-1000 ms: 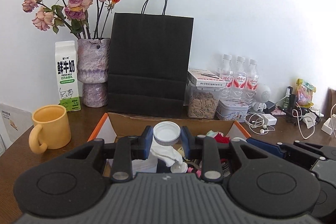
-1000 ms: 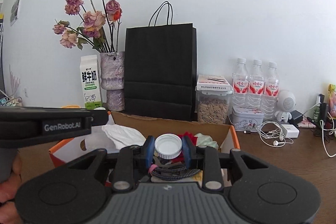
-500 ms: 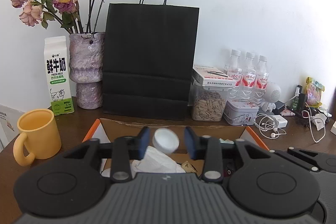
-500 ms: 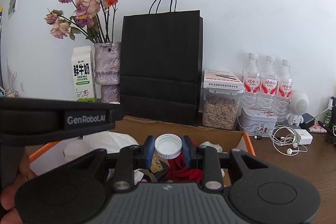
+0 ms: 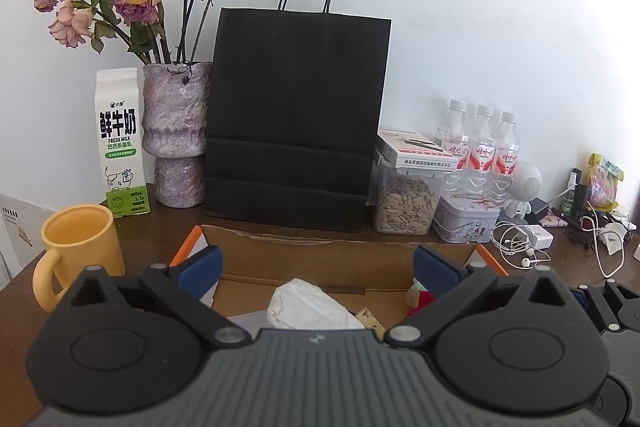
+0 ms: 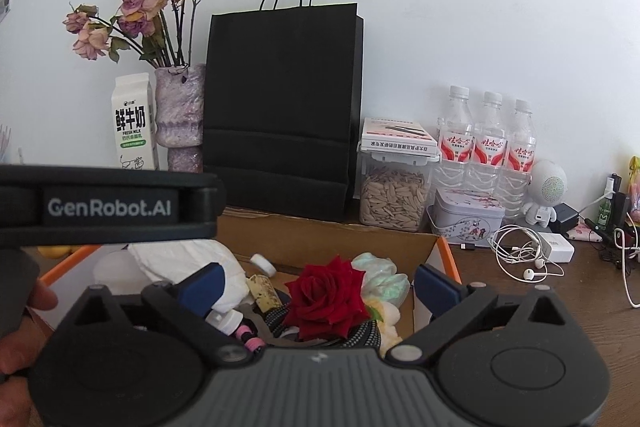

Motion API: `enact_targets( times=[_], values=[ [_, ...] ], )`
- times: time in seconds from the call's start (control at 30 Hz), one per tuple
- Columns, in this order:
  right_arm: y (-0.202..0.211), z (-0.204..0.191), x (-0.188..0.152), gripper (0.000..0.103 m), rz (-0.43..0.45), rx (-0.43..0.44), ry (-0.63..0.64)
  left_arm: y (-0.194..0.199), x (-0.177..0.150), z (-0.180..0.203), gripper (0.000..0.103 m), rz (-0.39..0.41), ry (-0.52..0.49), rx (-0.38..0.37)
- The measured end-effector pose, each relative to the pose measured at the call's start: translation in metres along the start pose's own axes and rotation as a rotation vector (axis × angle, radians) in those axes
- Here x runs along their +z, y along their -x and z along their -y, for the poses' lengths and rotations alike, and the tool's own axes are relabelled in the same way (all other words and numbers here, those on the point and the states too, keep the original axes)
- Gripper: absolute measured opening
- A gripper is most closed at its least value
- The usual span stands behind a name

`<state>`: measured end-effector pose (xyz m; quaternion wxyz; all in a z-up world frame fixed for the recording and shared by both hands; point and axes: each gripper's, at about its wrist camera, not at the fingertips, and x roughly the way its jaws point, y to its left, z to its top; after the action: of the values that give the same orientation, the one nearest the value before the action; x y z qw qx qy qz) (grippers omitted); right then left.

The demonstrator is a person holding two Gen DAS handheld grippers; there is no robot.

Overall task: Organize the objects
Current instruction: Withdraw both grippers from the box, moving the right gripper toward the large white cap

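Note:
An open cardboard box (image 5: 304, 251) with orange edges sits right below both grippers. My left gripper (image 5: 318, 267) hangs over it, jaws opening wide with nothing between them; a crumpled white tissue (image 5: 304, 305) lies underneath. My right gripper (image 6: 319, 283) is also over the box (image 6: 328, 239), jaws opening and empty. Below it lie a red rose (image 6: 328, 295), a braided cable, a cork and pale cloth. One white cap (image 6: 262, 264) rests by the box's back wall, and a white capped piece (image 6: 224, 319) lies near the left finger. The left gripper's body (image 6: 108, 207) crosses the right view.
Behind the box stand a black paper bag (image 5: 298, 115), a milk carton (image 5: 120, 143) and a vase of dried roses (image 5: 176, 131). A yellow mug (image 5: 78, 247) is at the left. At the right are a seed jar (image 5: 404, 203), water bottles (image 5: 484, 147), a tin and earphones (image 5: 520, 247).
Both grippers held a white cap a second ago; both have opened wide and the caps have dropped into the box. Both hands moved a little closer to the wall.

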<state>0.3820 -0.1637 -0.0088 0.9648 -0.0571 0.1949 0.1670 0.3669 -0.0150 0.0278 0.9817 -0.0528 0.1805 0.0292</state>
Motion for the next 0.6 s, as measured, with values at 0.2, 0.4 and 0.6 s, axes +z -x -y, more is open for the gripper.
enact_targets(
  times=[0.2,0.4,0.6],
  values=[
    [0.011,0.003,-0.004,0.101,0.016,-0.010,0.013,0.009,-0.004,-0.004,0.103,0.008,0.006,0.001],
    [0.039,0.014,-0.020,0.101,0.047,-0.019,-0.001,0.040,-0.017,-0.015,0.103,0.058,0.019,-0.002],
    [0.076,0.037,-0.055,0.103,0.035,-0.051,-0.024,0.081,-0.045,-0.028,0.103,0.124,0.028,0.028]
  ],
)
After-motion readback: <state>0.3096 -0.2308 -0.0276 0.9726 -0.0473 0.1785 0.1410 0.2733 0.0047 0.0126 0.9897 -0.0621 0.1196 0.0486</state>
